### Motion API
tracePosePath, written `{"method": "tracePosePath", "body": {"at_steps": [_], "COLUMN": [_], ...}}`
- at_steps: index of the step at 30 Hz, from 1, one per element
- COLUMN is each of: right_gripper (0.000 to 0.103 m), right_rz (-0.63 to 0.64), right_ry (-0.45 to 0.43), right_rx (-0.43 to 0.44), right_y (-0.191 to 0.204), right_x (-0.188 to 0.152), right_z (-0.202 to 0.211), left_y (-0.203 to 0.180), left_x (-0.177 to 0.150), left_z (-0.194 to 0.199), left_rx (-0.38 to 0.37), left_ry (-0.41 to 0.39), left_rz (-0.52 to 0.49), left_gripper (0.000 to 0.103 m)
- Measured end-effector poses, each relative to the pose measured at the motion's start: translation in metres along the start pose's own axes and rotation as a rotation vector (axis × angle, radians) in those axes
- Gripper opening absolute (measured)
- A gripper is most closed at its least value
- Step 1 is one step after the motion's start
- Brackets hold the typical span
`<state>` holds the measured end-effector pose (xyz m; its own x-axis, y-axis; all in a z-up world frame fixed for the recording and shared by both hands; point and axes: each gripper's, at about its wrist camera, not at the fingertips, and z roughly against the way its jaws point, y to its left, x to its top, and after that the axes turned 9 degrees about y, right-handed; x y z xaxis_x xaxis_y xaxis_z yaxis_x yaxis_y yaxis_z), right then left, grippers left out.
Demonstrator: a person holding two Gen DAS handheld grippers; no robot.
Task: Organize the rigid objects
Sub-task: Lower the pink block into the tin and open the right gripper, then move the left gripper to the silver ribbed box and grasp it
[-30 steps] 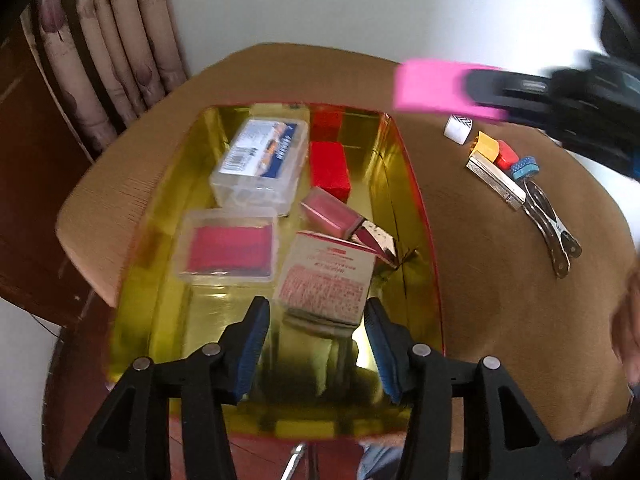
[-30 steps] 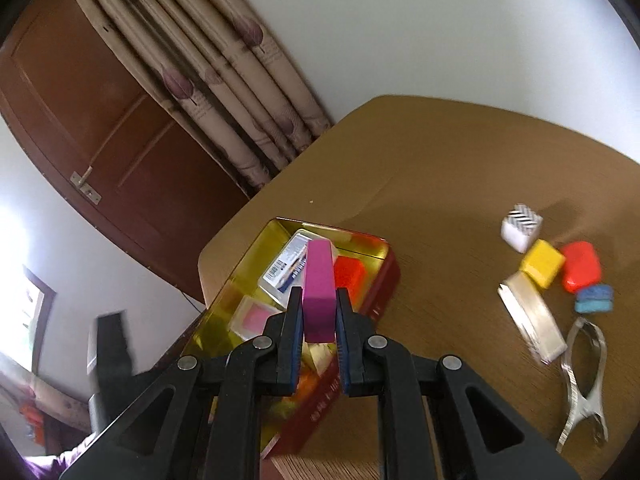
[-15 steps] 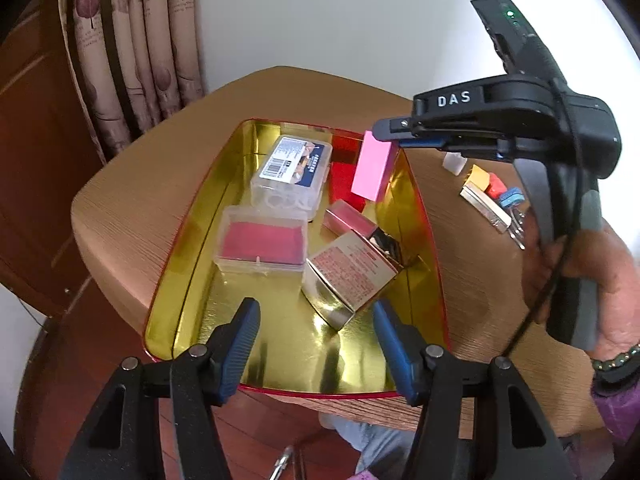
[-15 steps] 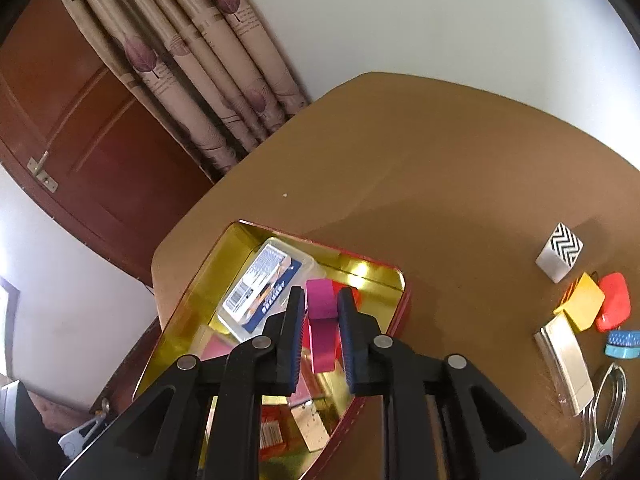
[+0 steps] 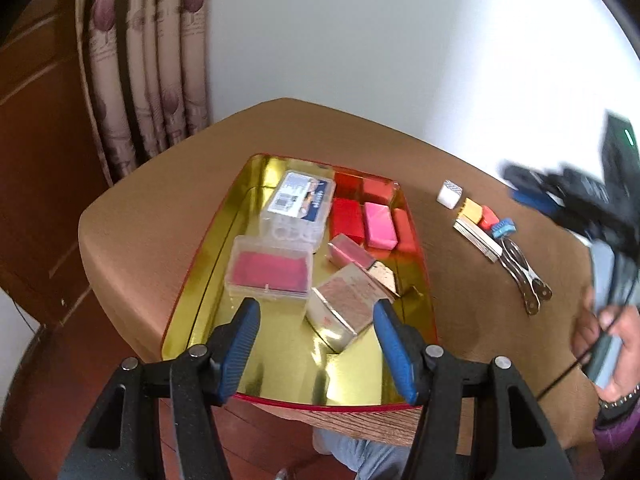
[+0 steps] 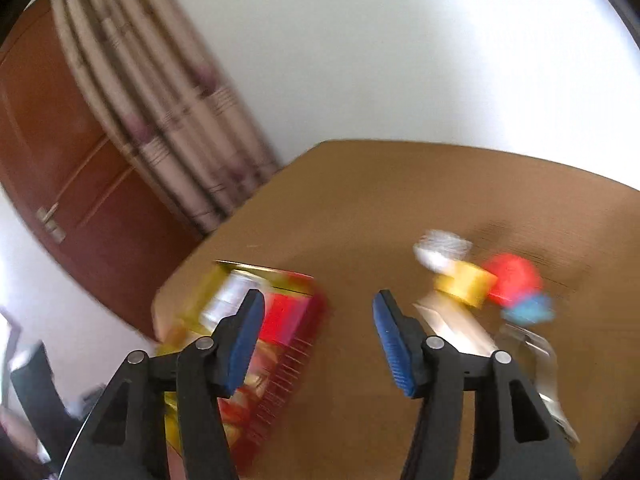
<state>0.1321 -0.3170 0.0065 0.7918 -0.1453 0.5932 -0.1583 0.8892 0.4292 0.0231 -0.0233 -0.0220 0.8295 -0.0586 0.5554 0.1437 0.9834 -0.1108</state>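
I see the brown table (image 5: 328,152) filling most of the view, and on its left part the gold tin tray (image 5: 280,356) with red outer walls. Inside the tray, a clear labelled box (image 5: 300,204) sits at the far end, a clear box with red contents (image 5: 268,274) nearer on the left, and a printed carton (image 5: 346,308) tilted on the near right. The pink block (image 5: 380,226) lies flat in the tray's far right corner between red blocks (image 5: 347,220). Right of the tray, well apart, small items sit together on the table: a metal clip (image 5: 524,276), a yellow block (image 5: 470,210) and a zigzag-patterned white cube (image 5: 450,194). My left tool (image 5: 316,344) hovers over the tray's near end, jaws apart, holding nothing. My right tool (image 6: 318,336) is opening, with nothing between its jaws, over bare table between tray and small items.
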Motion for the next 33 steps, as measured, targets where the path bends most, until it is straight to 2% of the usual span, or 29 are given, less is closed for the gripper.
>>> {"method": "tracePosePath", "body": {"at_steps": [1,4,5,8,10,11,13,15,21,28,33], "right_gripper": [0.063,0.066,0.066,0.066,0.067,0.068,0.07,0.091,0.092,0.094,0.094], "right_rz": [-0.024,-0.077,-0.087,-0.103,-0.117,-0.138,-0.19,-0.205,-0.177,-0.176,-0.142], "right_ry": [-0.019,-0.048,-0.032,0.002,0.023,0.032,0.012,-0.037,-0.062,-0.087,-0.092], "right_rx": [-0.045,-0.254,-0.37,-0.552,-0.627,-0.636,-0.576,-0.541,-0.452,-0.371,-0.328], "right_y": [-0.019,-0.082,-0.107,-0.157,-0.182,-0.194,-0.207,-0.209,-0.206,-0.206,-0.201], "right_x": [-0.013,-0.055,-0.071,-0.106,-0.122,-0.13,-0.134,-0.135,-0.138,-0.142,-0.142], "right_z": [0.013,0.047,0.056,0.073,0.079,0.082,0.092,0.101,0.108,0.115,0.115], "left_y": [-0.003,-0.021,-0.027,-0.052,-0.068,-0.078,-0.095,-0.112,-0.166,-0.19,-0.201], "left_x": [-0.001,-0.007,-0.009,-0.017,-0.022,-0.024,-0.023,-0.018,0.026,0.082,0.108], "left_z": [0.002,0.007,0.007,0.007,0.003,0.001,-0.004,-0.009,-0.042,-0.104,-0.14], "left_rx": [0.003,0.004,-0.001,-0.035,-0.037,-0.047,-0.065,-0.091,-0.145,-0.208,-0.182], "left_ry": [-0.008,-0.021,-0.017,0.009,0.028,0.043,0.07,0.094,0.185,0.299,0.343], "left_rz": [-0.018,-0.08,-0.097,-0.162,-0.193,-0.21,-0.222,-0.216,-0.178,-0.014,0.059], "left_gripper": [0.06,0.06,0.06,0.06,0.06,0.06,0.06,0.06,0.06,0.06,0.06]}}
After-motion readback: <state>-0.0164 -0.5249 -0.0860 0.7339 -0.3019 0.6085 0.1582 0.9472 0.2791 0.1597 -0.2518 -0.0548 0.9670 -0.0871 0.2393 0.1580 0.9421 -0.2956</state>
